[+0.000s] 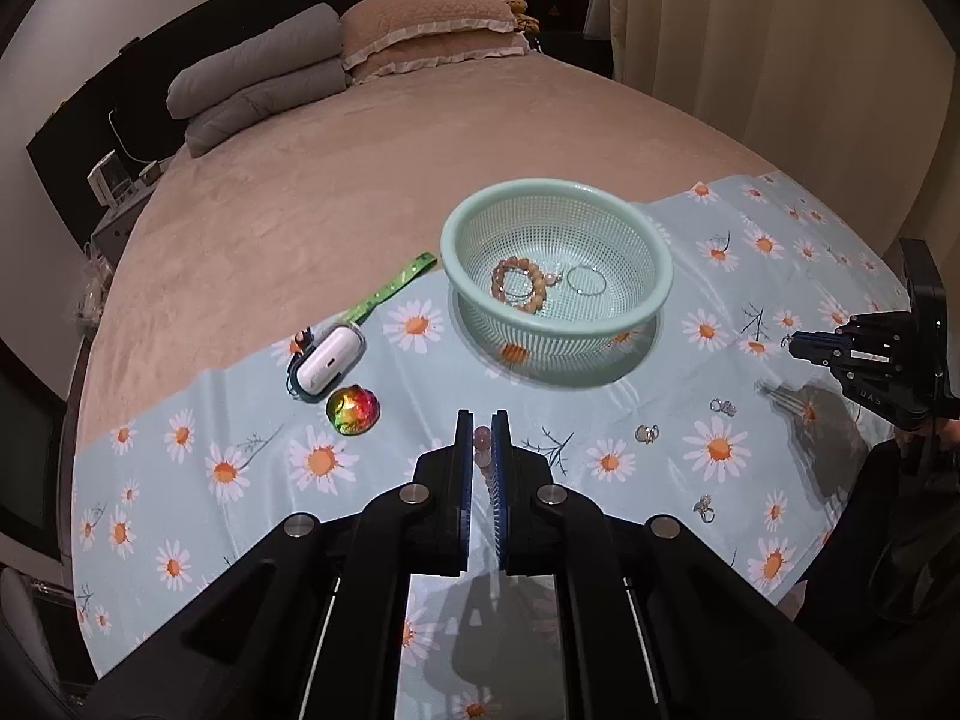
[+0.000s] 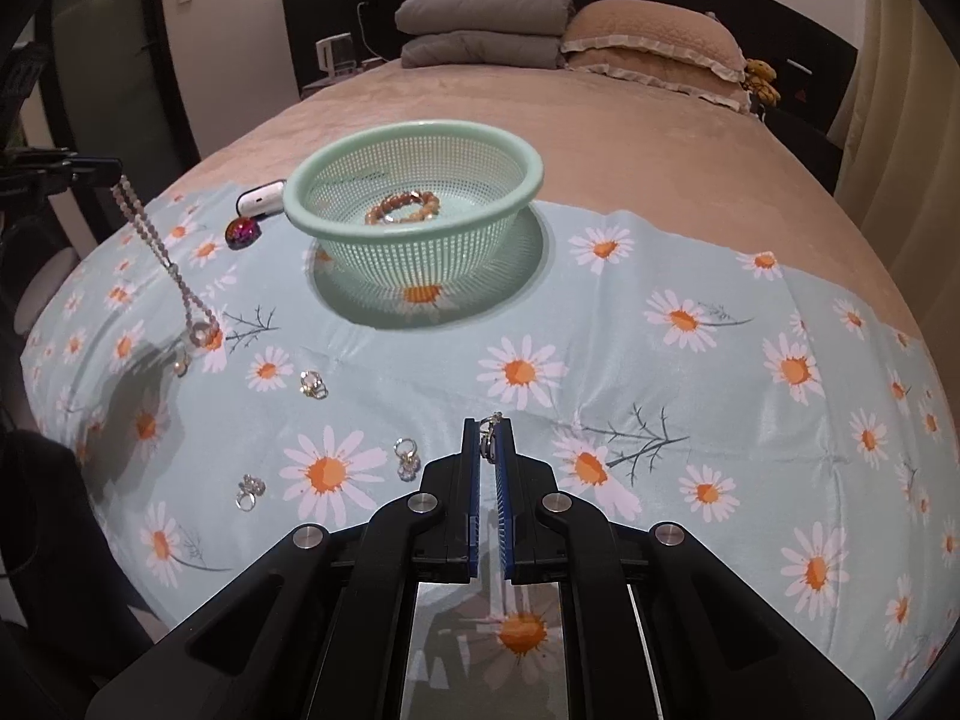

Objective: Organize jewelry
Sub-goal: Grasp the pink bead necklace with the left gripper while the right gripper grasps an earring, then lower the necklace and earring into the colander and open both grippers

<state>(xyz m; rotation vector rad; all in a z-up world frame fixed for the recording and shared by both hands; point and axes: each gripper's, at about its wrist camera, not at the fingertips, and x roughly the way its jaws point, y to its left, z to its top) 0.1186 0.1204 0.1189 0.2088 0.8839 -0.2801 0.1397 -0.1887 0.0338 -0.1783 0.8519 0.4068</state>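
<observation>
A mint green basket [image 1: 651, 252] [image 2: 300, 204] stands on the daisy cloth and holds a tan bead bracelet [image 1: 521, 287] [image 2: 402, 208] and a thin silver ring [image 1: 586, 280]. My left gripper [image 1: 482, 420] is shut on a pale pink bead necklace [image 1: 482, 437], which in the right wrist view hangs from it down to the cloth [image 2: 162, 252]. My right gripper [image 2: 491, 423] [image 1: 793, 343] is shut on a small silver earring [image 2: 489, 427], raised above the cloth. Three silver rings [image 2: 313, 384] [image 2: 408, 456] [image 2: 249, 489] lie loose on the cloth.
A white earbud case [image 1: 329, 360] [image 2: 259, 198], a shiny rainbow ball [image 1: 353, 409] [image 2: 242, 232] and a green strap [image 1: 393, 288] lie left of the basket. The cloth [image 2: 690, 396] covers the near end of a tan bed with pillows [image 1: 420, 30] at the head.
</observation>
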